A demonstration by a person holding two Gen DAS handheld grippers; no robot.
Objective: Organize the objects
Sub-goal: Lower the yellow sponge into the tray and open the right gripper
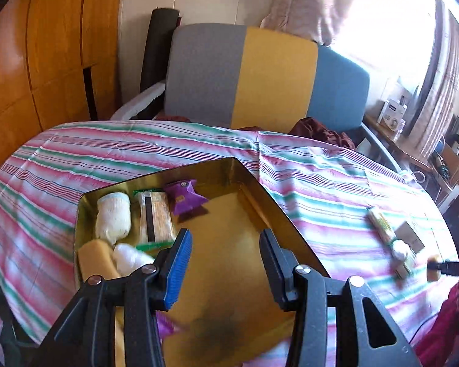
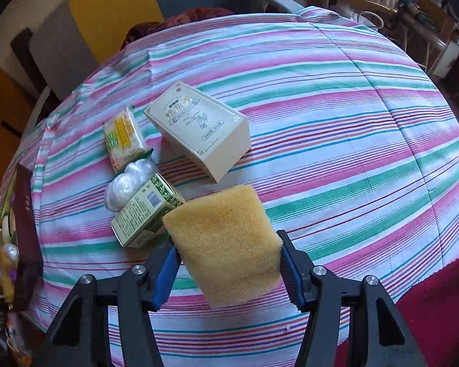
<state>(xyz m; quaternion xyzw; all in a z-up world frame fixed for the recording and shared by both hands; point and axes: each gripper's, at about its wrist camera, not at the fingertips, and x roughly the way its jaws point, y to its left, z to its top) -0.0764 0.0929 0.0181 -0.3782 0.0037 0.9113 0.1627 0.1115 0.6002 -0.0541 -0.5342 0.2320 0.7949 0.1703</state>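
Note:
My left gripper [image 1: 225, 247] is open and empty above a gold tin tray [image 1: 278, 211]. In the tray lie a white gauze roll [image 1: 112, 217], a cracker pack [image 1: 155, 217], a purple packet [image 1: 186, 197], a yellow sponge [image 1: 95, 258] and a white wad [image 1: 130, 257]. My right gripper [image 2: 228, 258] is shut on a second yellow sponge [image 2: 226, 244], held just above the striped cloth; it also shows far right in the left wrist view [image 1: 434, 270]. Beside it lie a green box [image 2: 145, 212], a plastic wad [image 2: 128, 183], a noodle pack [image 2: 124, 137] and a cream box [image 2: 200, 128].
The striped tablecloth [image 2: 336, 122] covers a round table. A grey, yellow and blue chair [image 1: 260, 76] stands behind it with dark red cloth [image 1: 318, 130] on its seat. A dark red lid or book [image 2: 26, 226] lies at the table's left edge. Cluttered shelves [image 1: 443, 159] stand at right.

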